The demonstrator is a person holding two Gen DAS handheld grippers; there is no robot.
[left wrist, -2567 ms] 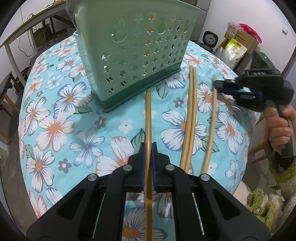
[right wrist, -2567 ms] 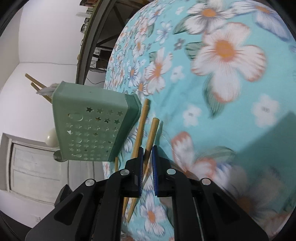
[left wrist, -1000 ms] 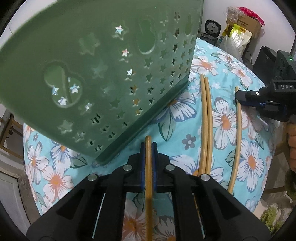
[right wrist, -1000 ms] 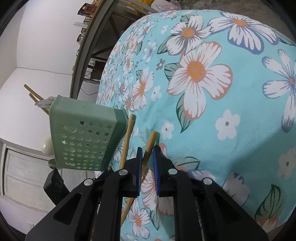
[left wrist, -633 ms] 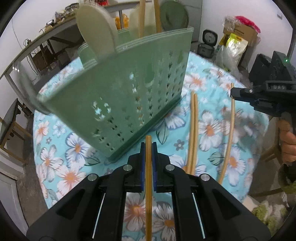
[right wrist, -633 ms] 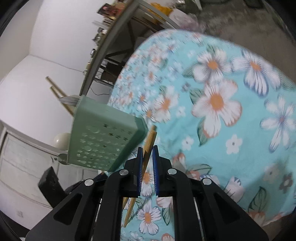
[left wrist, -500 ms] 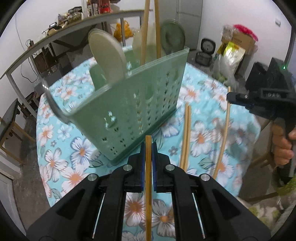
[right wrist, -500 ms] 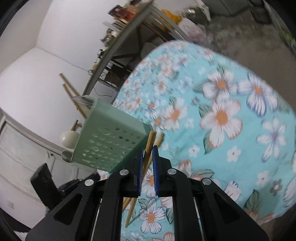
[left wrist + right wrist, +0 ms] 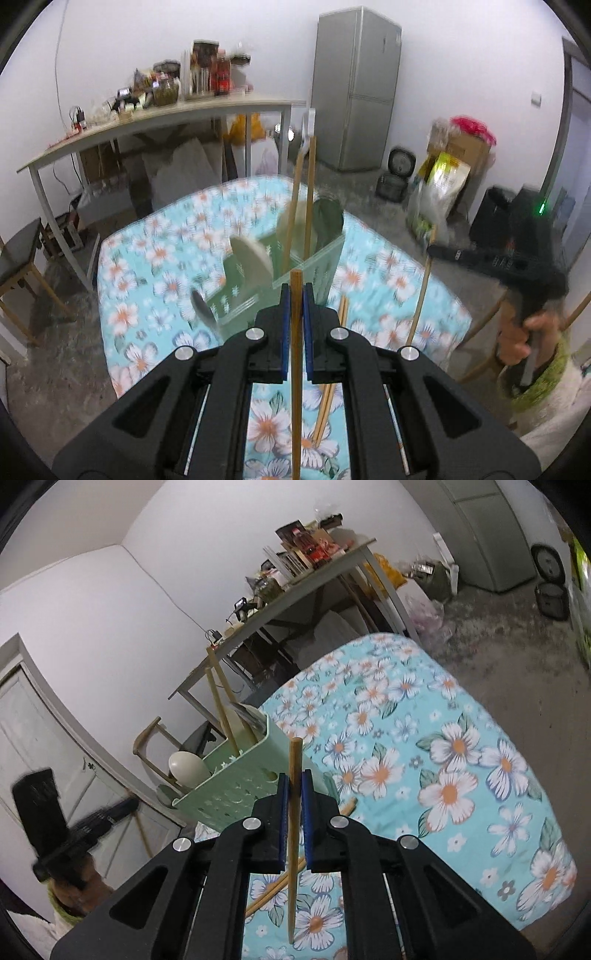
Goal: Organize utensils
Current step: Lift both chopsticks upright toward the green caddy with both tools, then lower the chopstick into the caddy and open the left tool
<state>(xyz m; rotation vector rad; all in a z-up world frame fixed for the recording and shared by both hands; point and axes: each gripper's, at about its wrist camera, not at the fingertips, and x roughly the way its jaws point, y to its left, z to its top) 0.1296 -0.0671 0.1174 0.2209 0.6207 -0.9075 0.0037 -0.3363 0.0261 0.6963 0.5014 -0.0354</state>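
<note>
Surface: floral table (image 9: 155, 258), green caddy (image 9: 236, 786) on it.
Your left gripper (image 9: 294, 328): pinching a chopstick (image 9: 295, 369), lifted.
Your right gripper (image 9: 294, 812): pinching another stick (image 9: 294, 834), lifted.
Pair (image 9: 327, 398): lying on the cloth.

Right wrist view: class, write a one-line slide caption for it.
Right gripper shut on a wooden chopstick, lifted above the floral tablecloth beside the green utensil caddy.

both grippers are black plastic with blue pads (image 9: 284, 332) and silver screws (image 9: 251, 823), plus a fuzzy green sleeve (image 9: 543, 384)
</note>
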